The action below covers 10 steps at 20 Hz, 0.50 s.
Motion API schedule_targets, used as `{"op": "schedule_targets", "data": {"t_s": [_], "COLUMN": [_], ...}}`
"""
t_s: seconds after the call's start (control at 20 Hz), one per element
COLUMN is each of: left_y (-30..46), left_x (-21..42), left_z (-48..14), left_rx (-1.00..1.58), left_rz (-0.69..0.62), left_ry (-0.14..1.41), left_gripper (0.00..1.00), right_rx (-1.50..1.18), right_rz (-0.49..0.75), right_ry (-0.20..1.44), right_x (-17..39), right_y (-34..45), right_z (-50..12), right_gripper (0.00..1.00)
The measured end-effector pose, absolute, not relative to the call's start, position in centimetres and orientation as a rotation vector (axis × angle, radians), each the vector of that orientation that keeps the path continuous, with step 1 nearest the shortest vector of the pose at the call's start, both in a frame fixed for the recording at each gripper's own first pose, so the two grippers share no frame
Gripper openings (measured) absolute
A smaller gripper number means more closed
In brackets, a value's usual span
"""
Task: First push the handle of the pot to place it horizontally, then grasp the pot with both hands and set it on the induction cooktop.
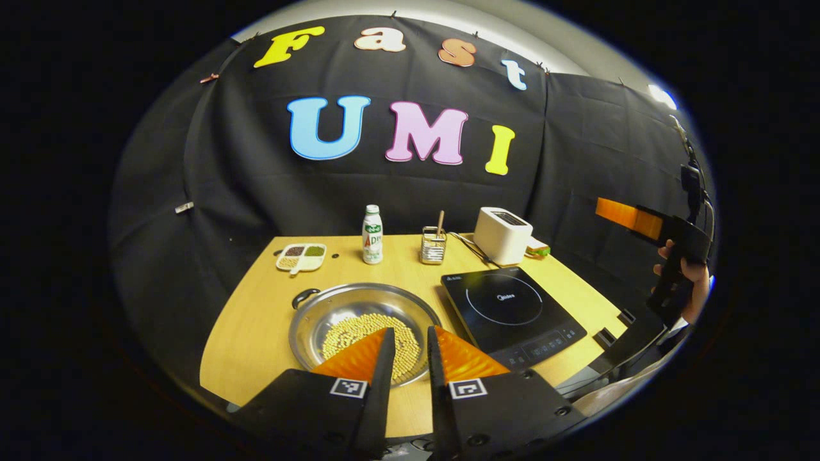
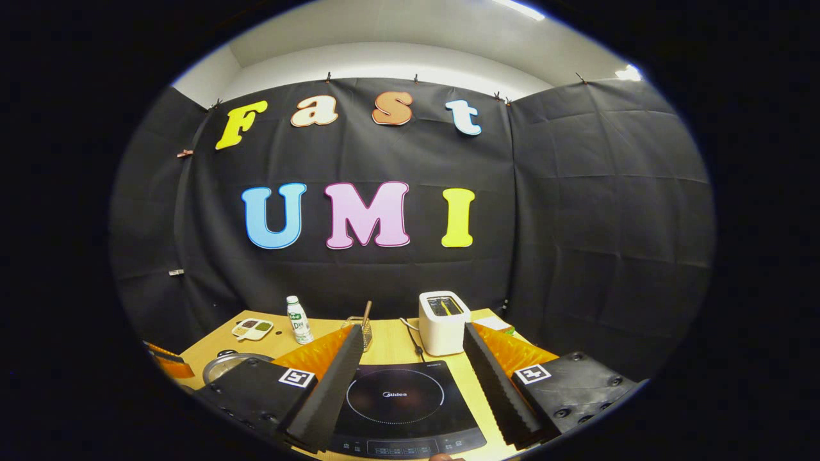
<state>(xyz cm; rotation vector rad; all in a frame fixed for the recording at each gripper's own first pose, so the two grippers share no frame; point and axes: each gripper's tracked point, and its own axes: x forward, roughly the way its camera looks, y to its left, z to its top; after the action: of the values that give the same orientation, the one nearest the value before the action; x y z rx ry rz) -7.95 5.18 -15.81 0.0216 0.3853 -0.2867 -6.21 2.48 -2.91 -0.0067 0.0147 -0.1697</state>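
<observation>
The wide, shallow steel pot (image 1: 365,323) sits on the pale wooden table (image 1: 256,326), just to the left of the flat black induction cooktop (image 1: 512,310), and holds a heap of small yellowish beans (image 1: 359,330). One dark loop handle (image 1: 305,297) shows on its far-left rim. In the right gripper view the same pot (image 2: 224,365) peeps out at the lower left, largely hidden behind the gripper body.

The left gripper (image 1: 410,339) hangs above the pot's near edge, its fingers drawn close with only a slim gap between them and nothing in it. The right gripper (image 2: 410,346) is spread wide over the cooktop (image 2: 397,403), gripping nothing; in the left gripper view it appears at the far right (image 1: 631,221) with the hand (image 1: 692,282) that holds it, well clear of the table.

Along the back of the table stand a small divided dish of grains (image 1: 301,256), a white bottle with a green label (image 1: 372,235), a wire utensil holder (image 1: 434,246) with what may be a wooden stick in it, and a white toaster (image 1: 503,235).
</observation>
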Motion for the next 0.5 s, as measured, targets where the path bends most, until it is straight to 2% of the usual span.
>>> {"op": "schedule_targets", "data": {"t_s": [0.05, 0.1, 0.35, 0.5], "left_y": [4.7, 4.3, 3.3, 2.9], "left_x": [-8.4, -9.0, -9.9, -10.4], "left_z": [-17.0, -17.9, -20.8, -21.7], "left_rx": [0.008, -0.013, -0.034, -0.028], "left_rz": [-0.309, -0.329, -0.383, -0.423], "left_ry": [0.425, 0.461, 0.543, 0.574], "left_gripper": [0.27, 0.25, 0.09, 0.05], "right_rx": [-0.009, -0.002, 0.009, -0.002], "right_rz": [-0.184, -0.196, -0.246, -0.252], "right_ry": [0.015, 0.021, 0.007, -0.011], "right_x": [-6.2, -6.2, -5.5, -5.1], "right_y": [2.2, 2.0, 0.7, 0.8], "right_z": [-3.0, -3.0, -1.8, -0.7], "right_gripper": [0.92, 0.97, 0.97, 0.98]}}
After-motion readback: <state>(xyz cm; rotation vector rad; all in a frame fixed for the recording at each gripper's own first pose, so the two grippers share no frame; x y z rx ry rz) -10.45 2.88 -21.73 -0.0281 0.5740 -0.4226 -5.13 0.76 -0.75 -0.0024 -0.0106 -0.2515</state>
